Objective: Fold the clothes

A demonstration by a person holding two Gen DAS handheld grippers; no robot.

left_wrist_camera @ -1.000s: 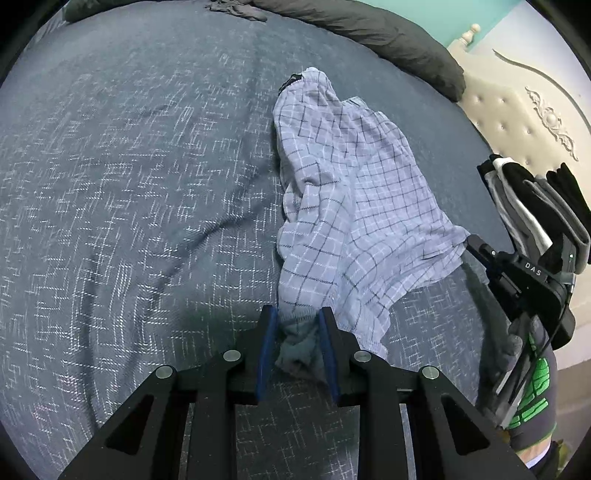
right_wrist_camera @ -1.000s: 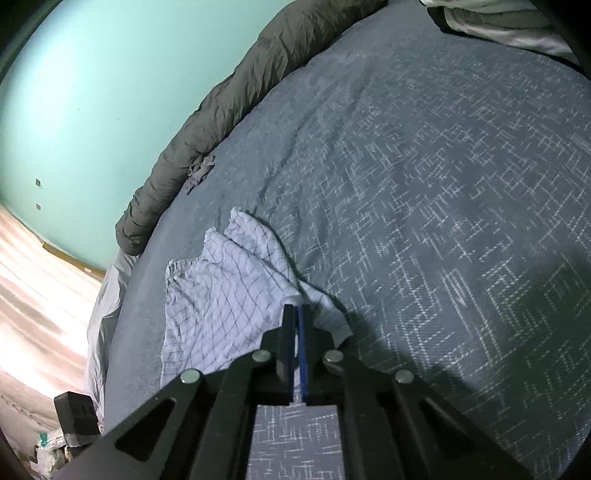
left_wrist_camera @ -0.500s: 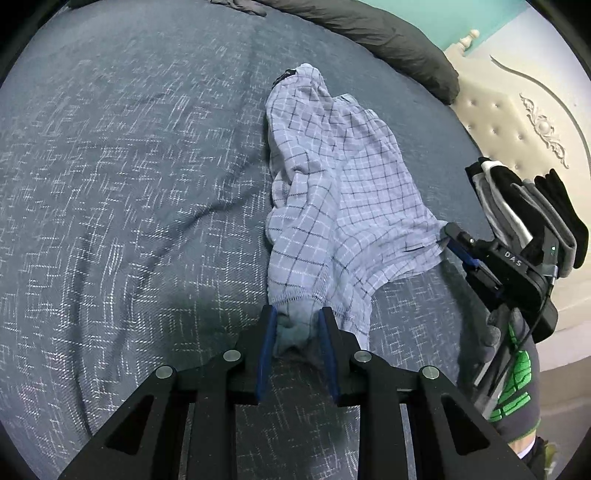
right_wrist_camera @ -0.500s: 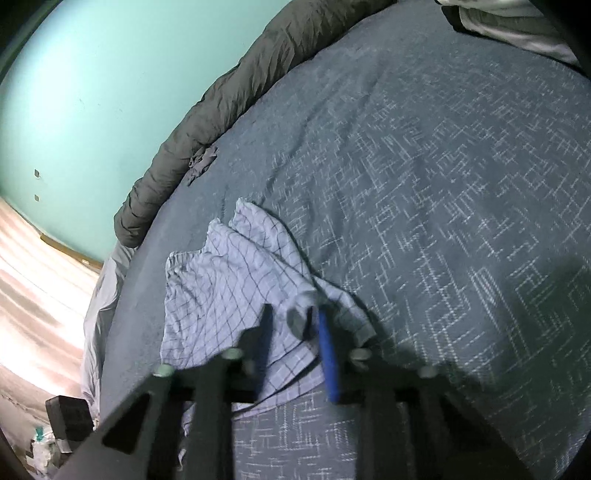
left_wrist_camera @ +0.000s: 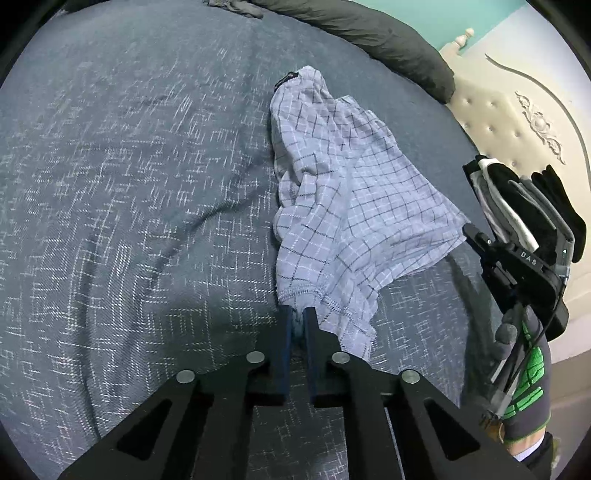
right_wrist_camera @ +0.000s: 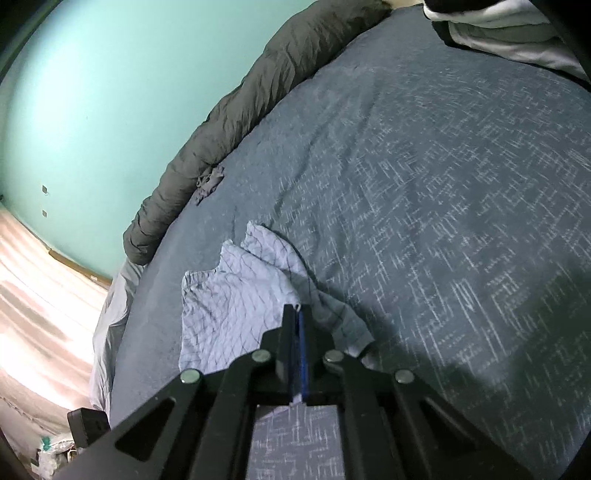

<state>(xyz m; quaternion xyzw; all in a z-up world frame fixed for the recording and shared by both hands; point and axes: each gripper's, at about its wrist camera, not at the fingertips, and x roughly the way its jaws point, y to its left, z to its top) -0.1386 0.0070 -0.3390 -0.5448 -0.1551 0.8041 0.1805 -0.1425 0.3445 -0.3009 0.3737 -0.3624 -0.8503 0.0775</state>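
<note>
A pair of light blue checked shorts (left_wrist_camera: 343, 206) lies crumpled on the blue patterned bedspread (left_wrist_camera: 129, 184). My left gripper (left_wrist_camera: 298, 317) is shut on the near hem corner of the shorts. The right gripper (left_wrist_camera: 474, 236) shows at the right in the left wrist view, at the shorts' other hem corner. In the right wrist view, my right gripper (right_wrist_camera: 297, 317) is shut on the edge of the shorts (right_wrist_camera: 236, 302), which spread to the left of it.
A dark grey rolled duvet (right_wrist_camera: 236, 110) runs along the bed's far edge by the teal wall. A small grey cloth (right_wrist_camera: 208, 182) lies beside it. Folded clothes (right_wrist_camera: 498, 33) sit at the far corner. A cream padded headboard (left_wrist_camera: 517, 122) stands at the right.
My left gripper has closed tighter on the hem. My right gripper opened half a second ago and has shut again on the shorts' edge.
</note>
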